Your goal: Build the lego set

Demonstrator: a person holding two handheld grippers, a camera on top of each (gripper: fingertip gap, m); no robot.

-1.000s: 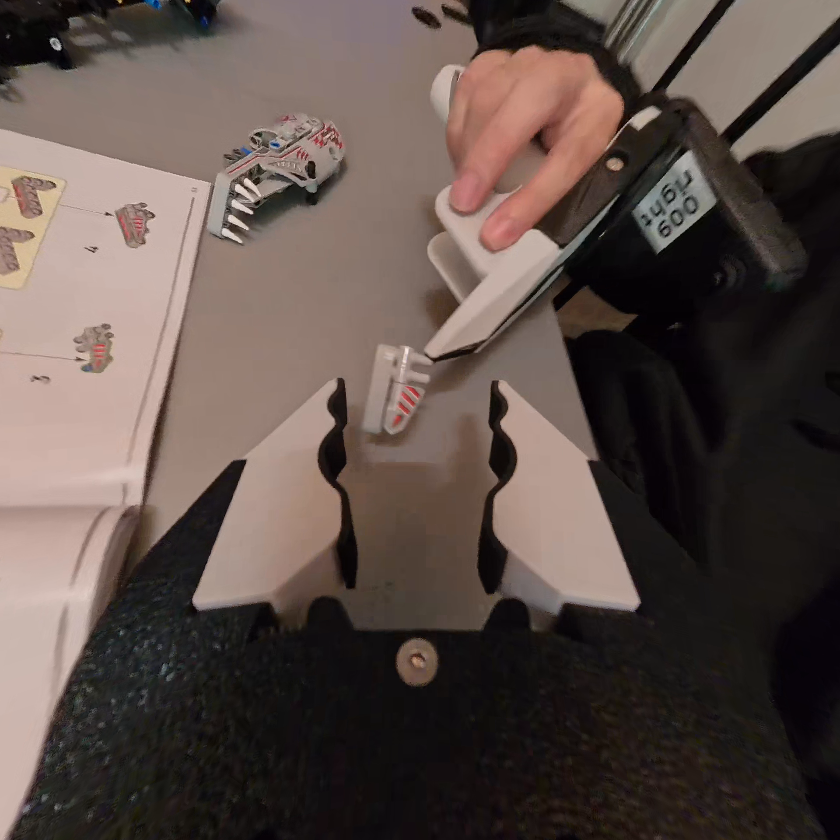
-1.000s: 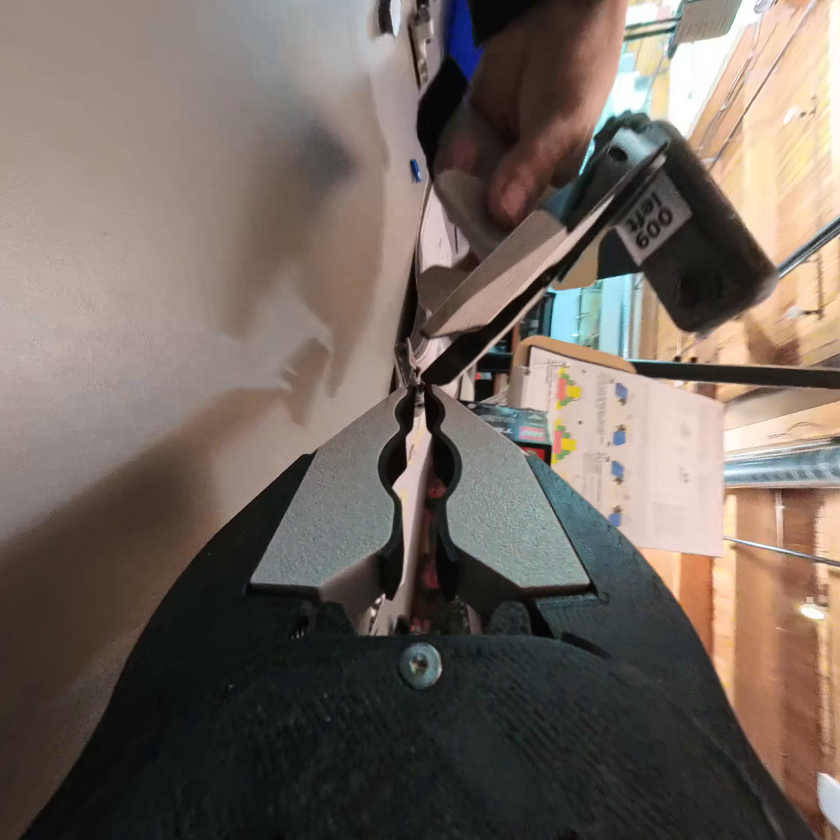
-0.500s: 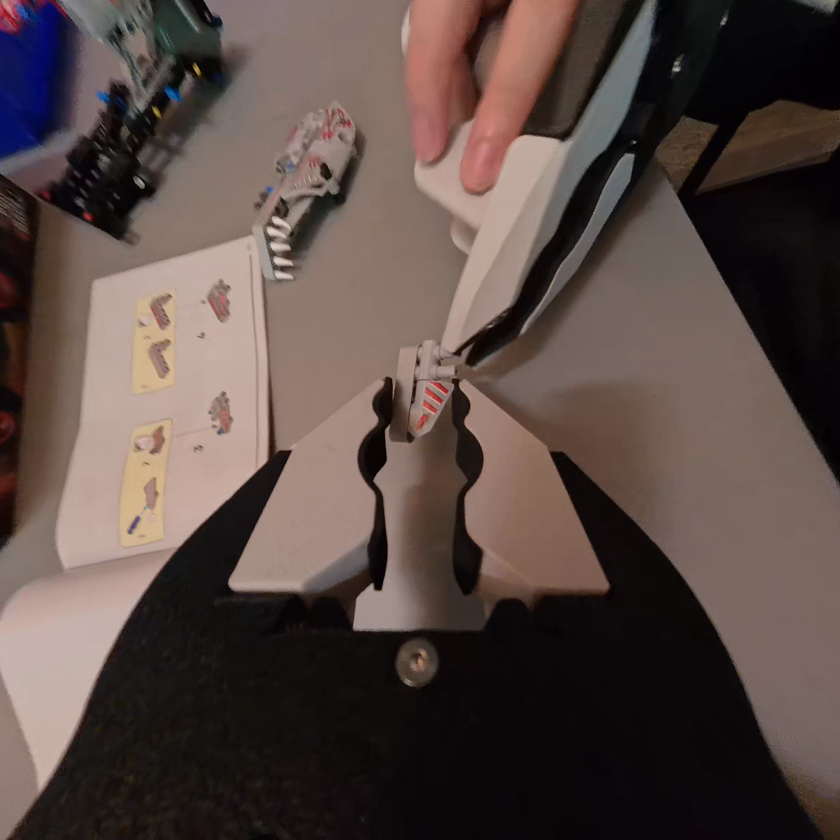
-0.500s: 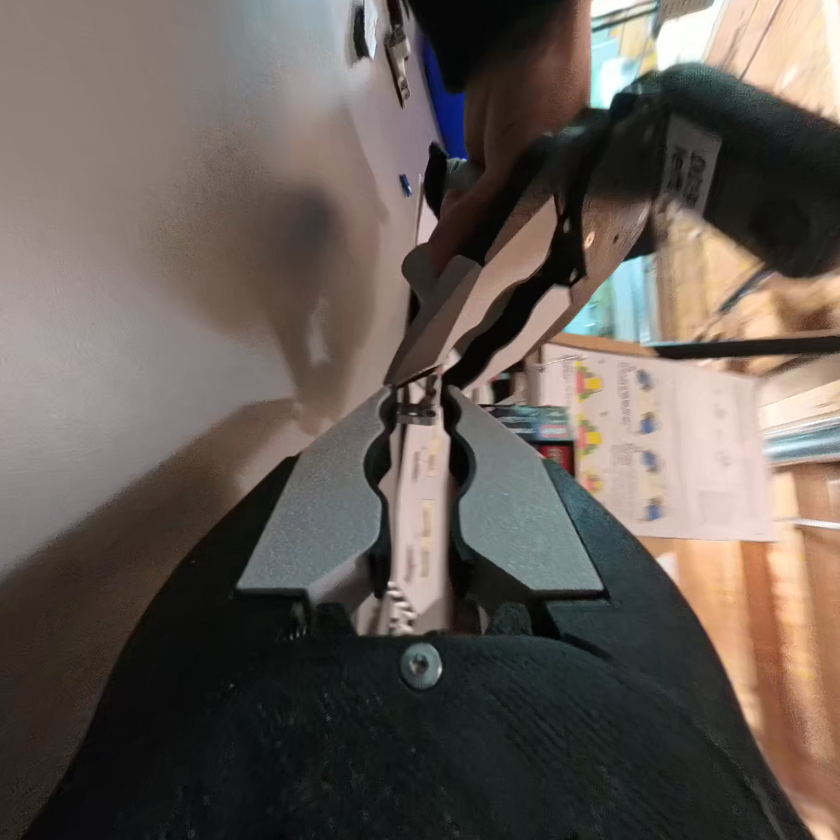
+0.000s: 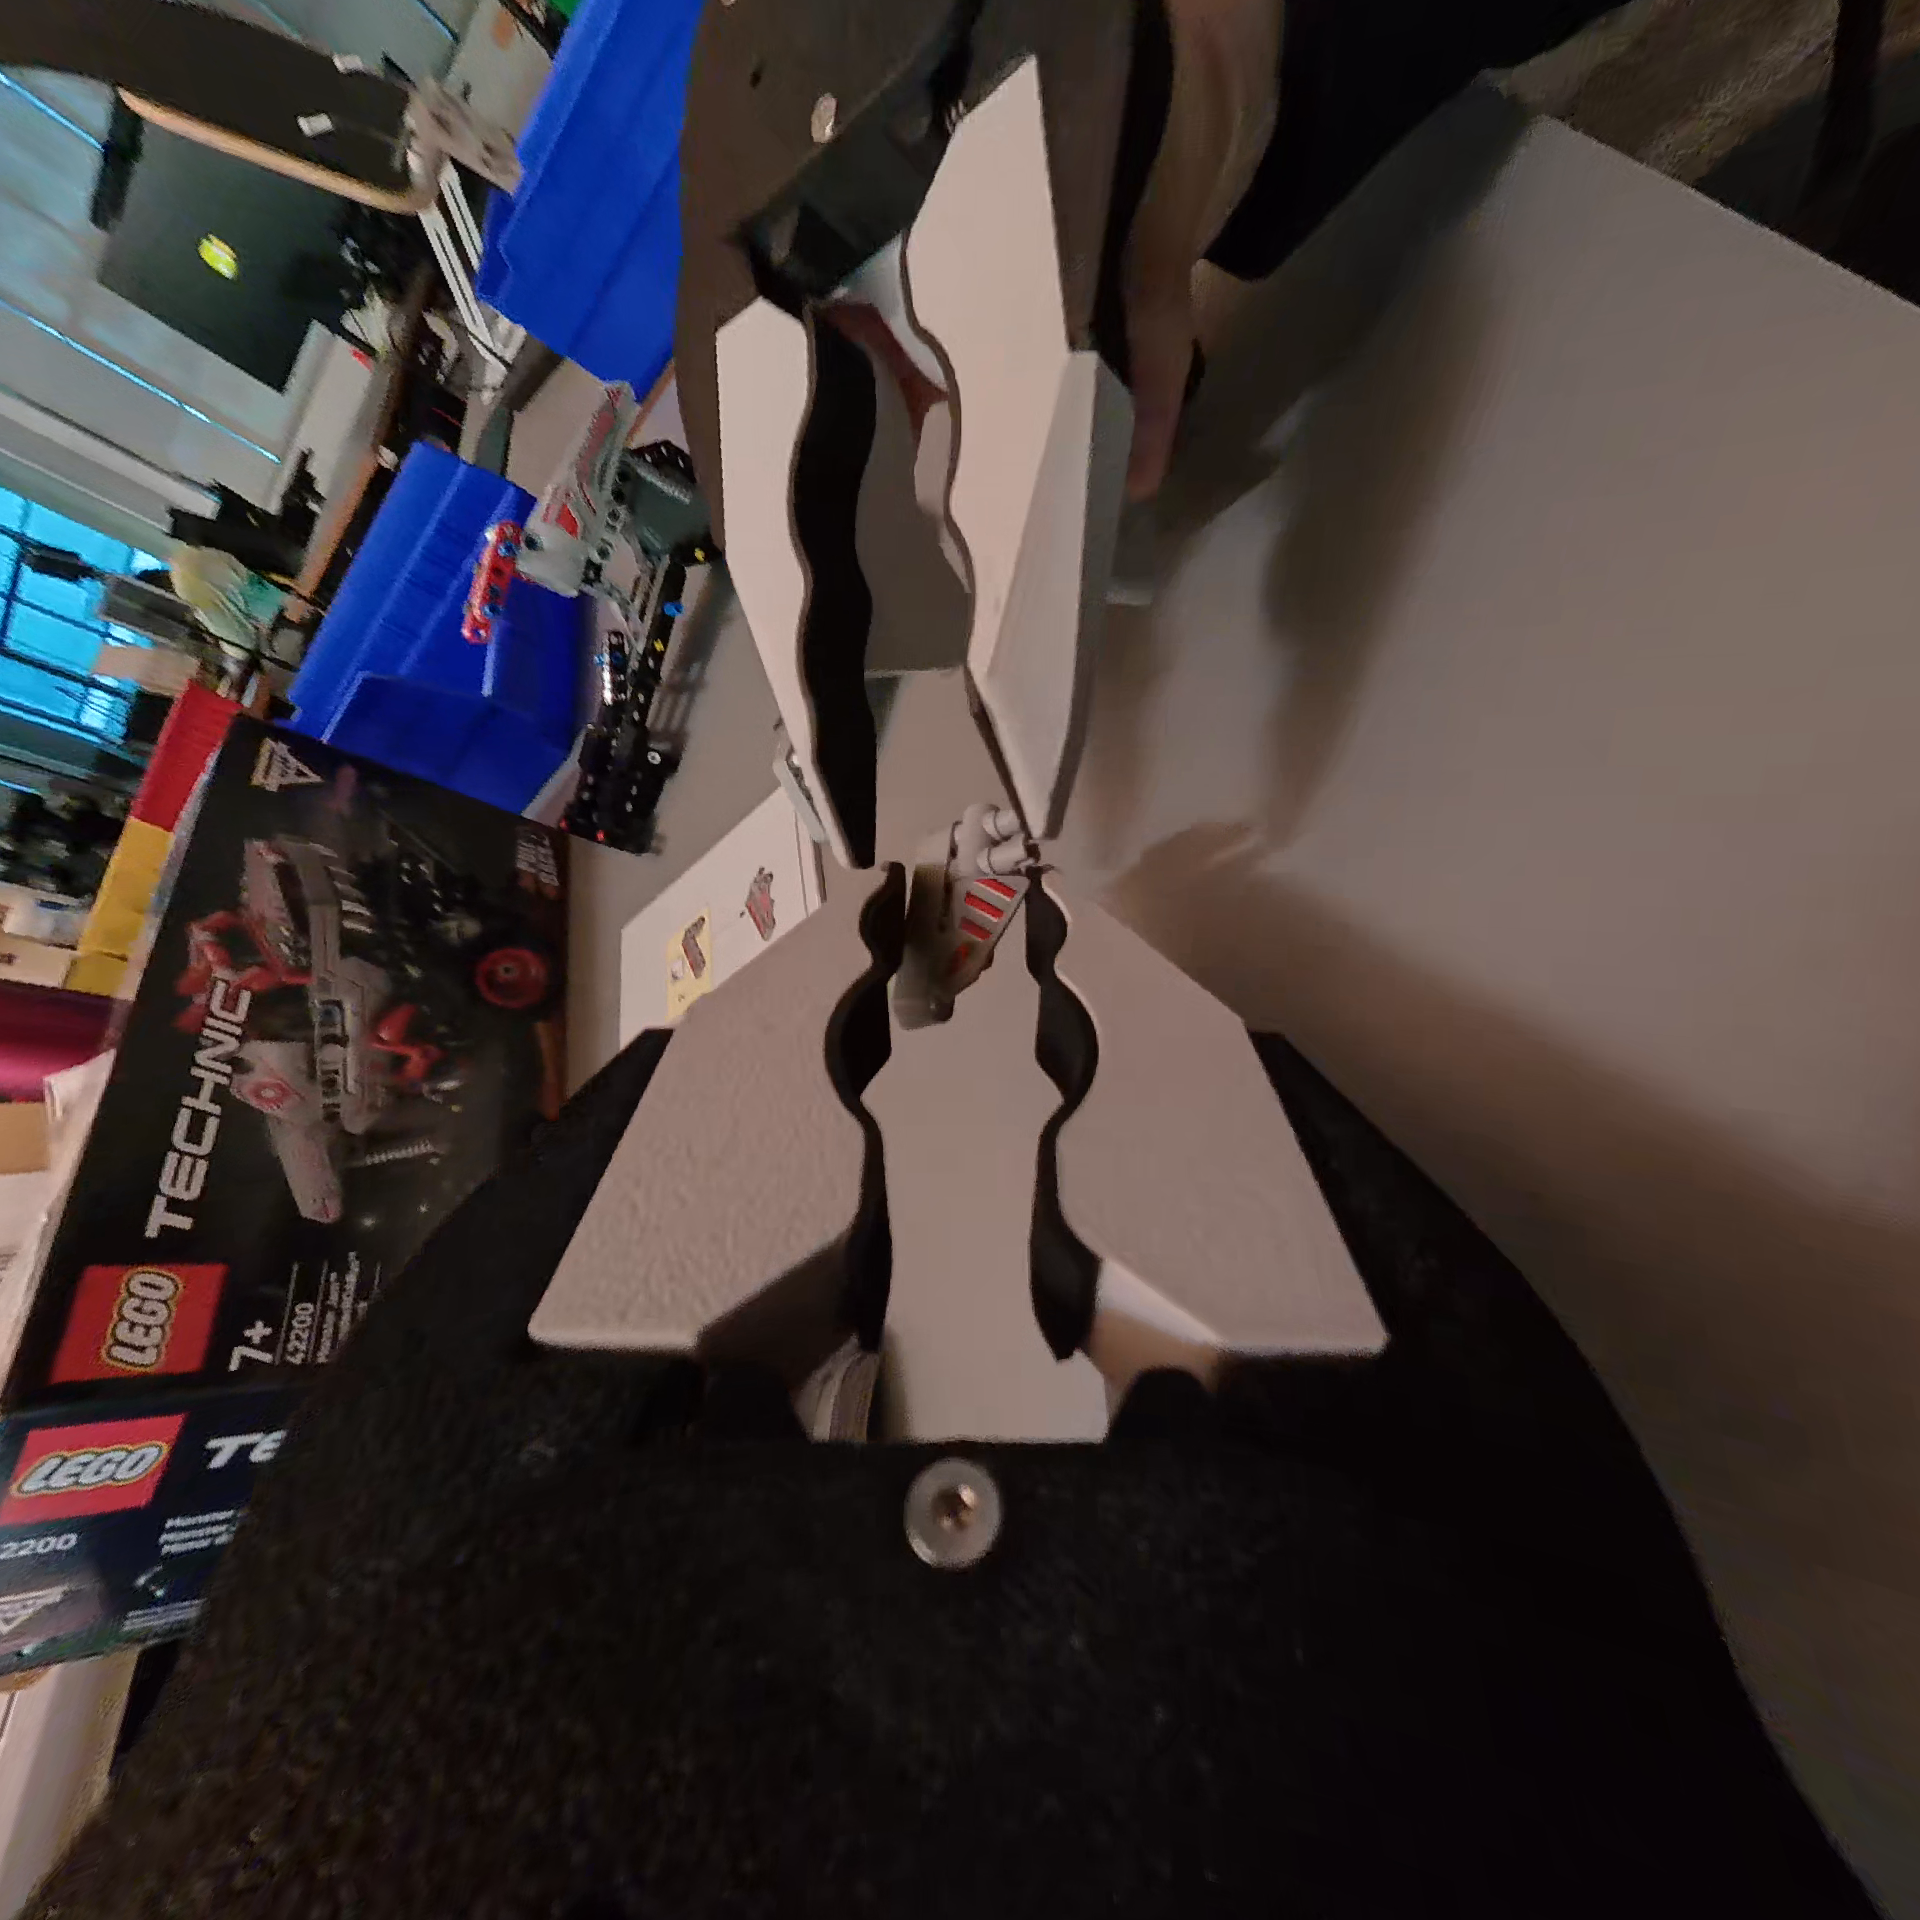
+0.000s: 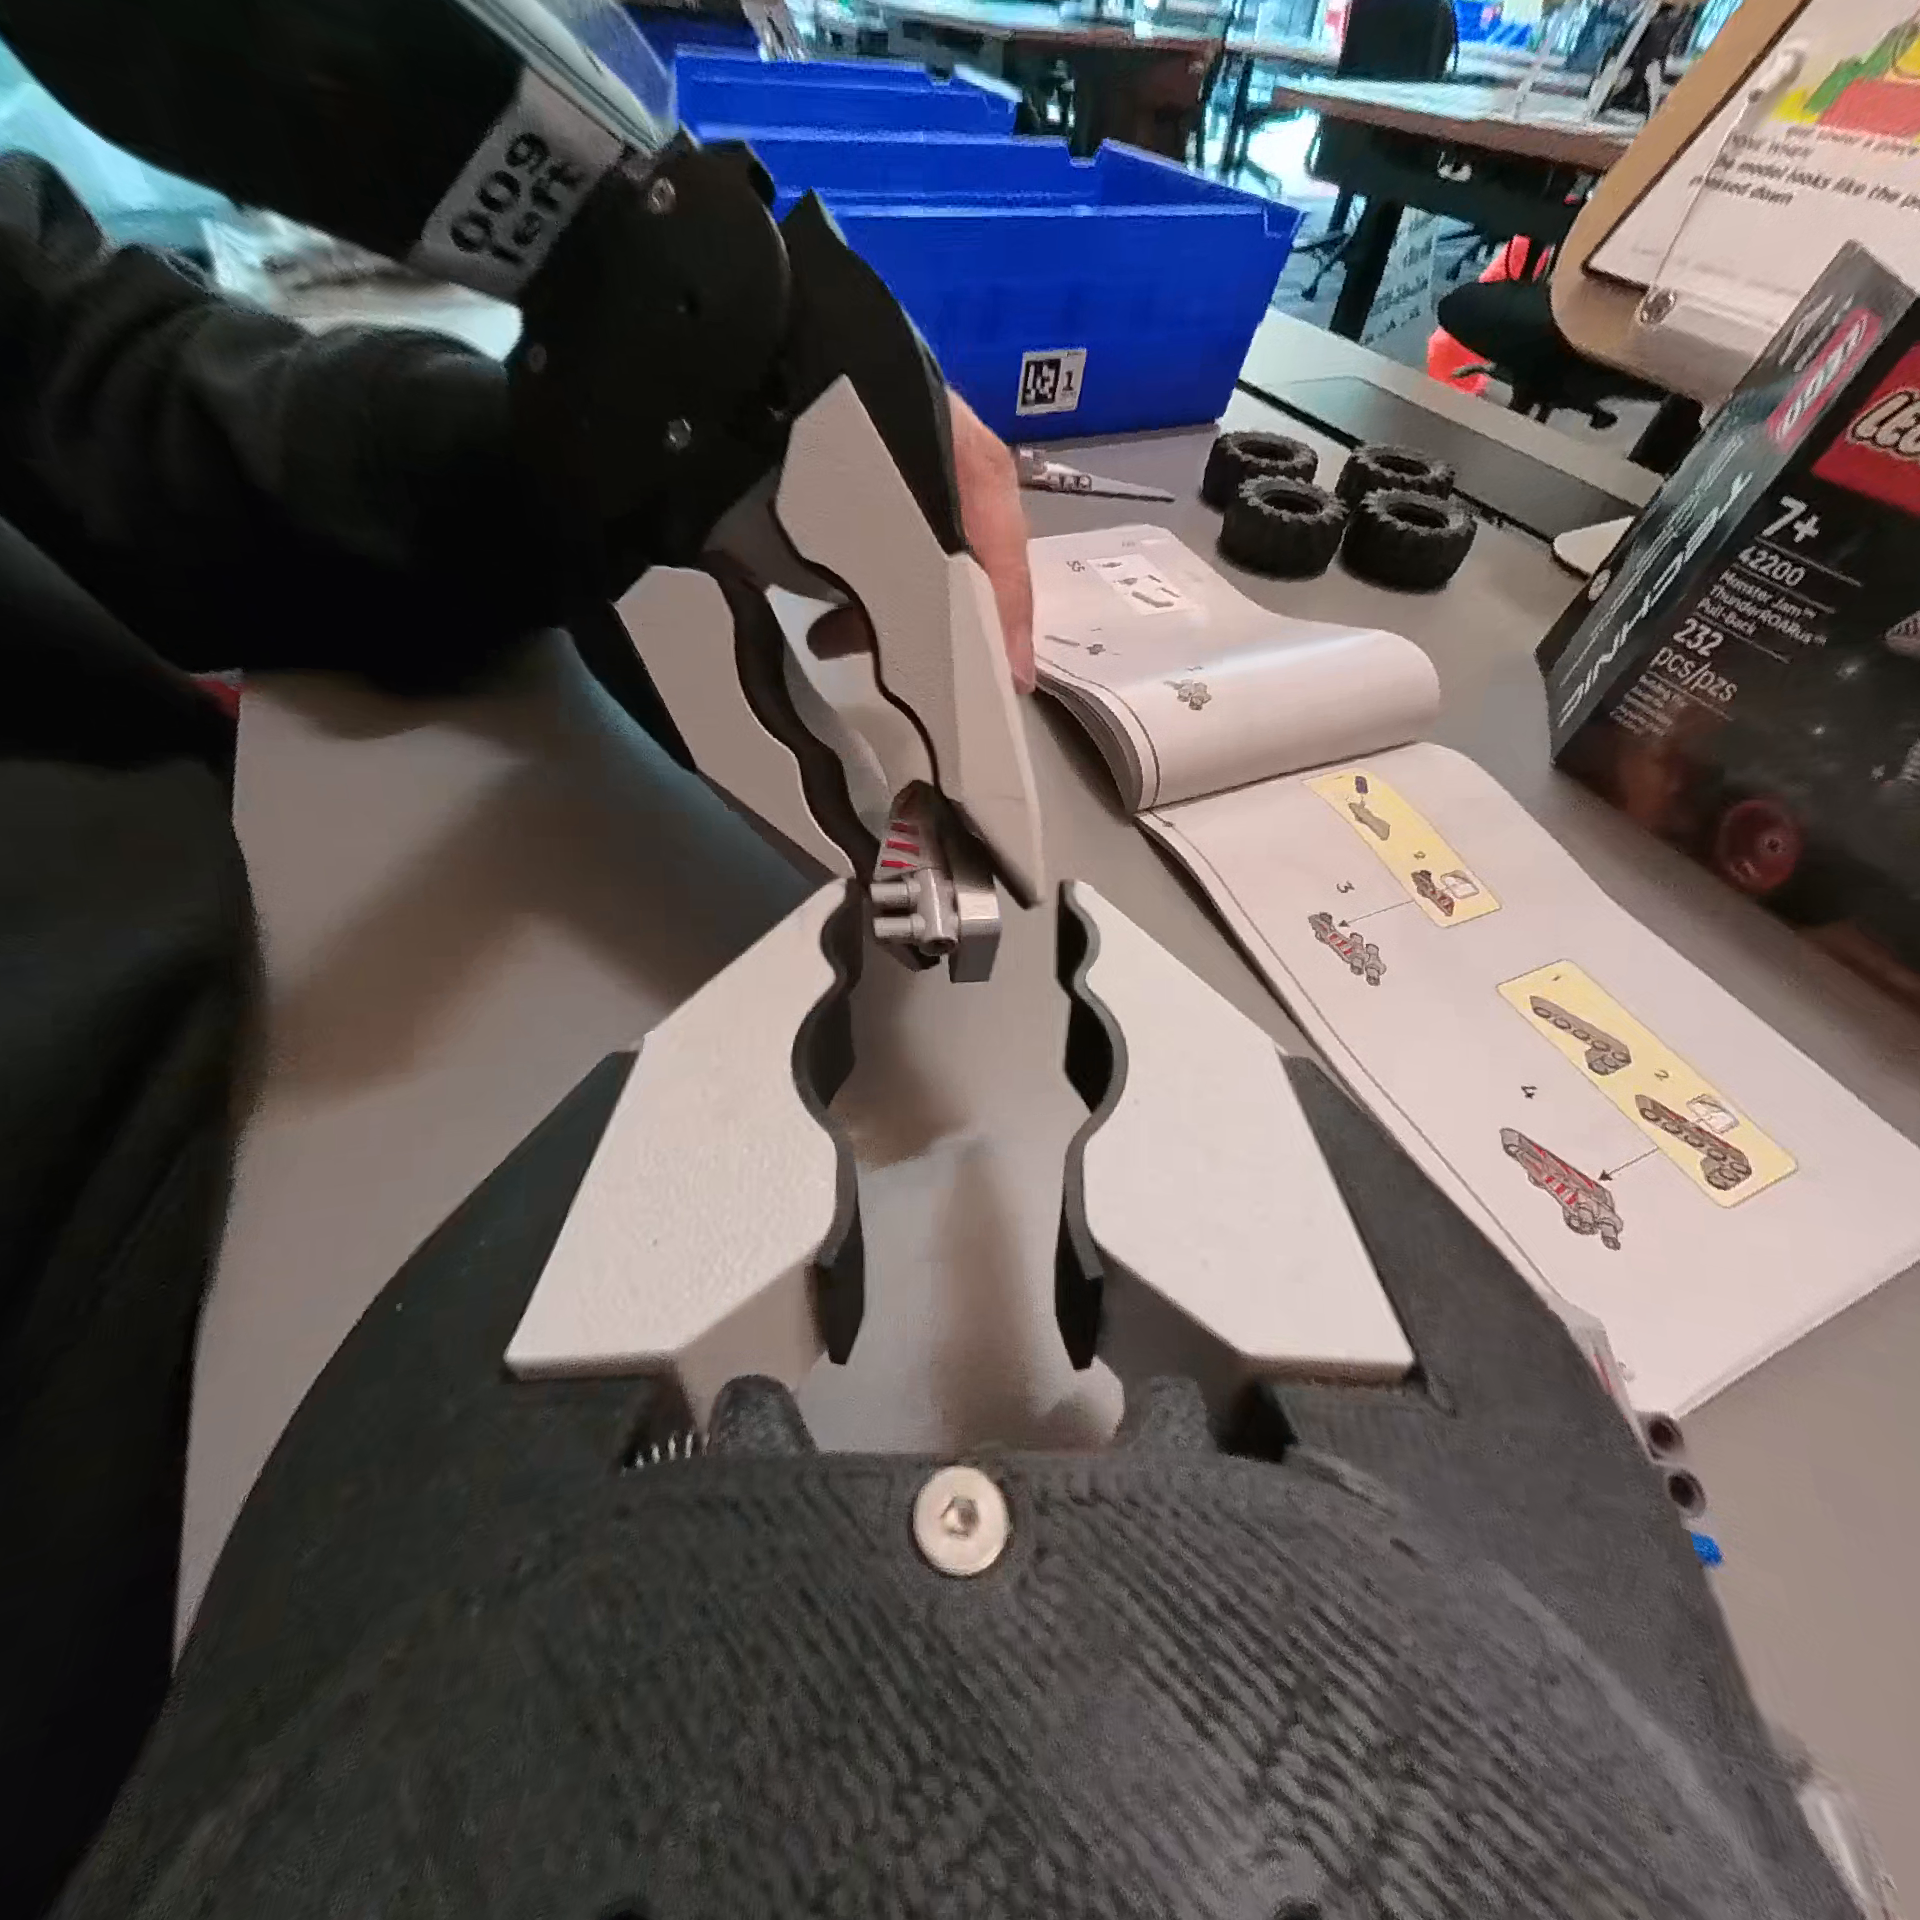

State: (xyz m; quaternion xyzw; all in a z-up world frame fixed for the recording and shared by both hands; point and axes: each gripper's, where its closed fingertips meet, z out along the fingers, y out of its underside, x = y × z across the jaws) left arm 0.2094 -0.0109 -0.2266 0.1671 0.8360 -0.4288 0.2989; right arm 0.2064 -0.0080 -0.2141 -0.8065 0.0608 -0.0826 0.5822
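Note:
A small grey lego piece with red stripes is held in the air between the two grippers. My left gripper is shut on it at the fingertips. In the right wrist view the piece hangs from the left gripper's tips, with its pins pointing toward me. My right gripper is open, its jaws standing on either side of the piece without touching it. It shows from above in the left wrist view, also open.
An open instruction booklet lies on the grey table to the right. Several black tyres and blue bins sit behind it. The set's box stands at the right. A partly built model stands by the bins. The grippers are tip to tip, or close to it.
My left gripper closed on the striped piece that the right gripper was holding. My right gripper then opened and let it go. Both grippers turned sharply.

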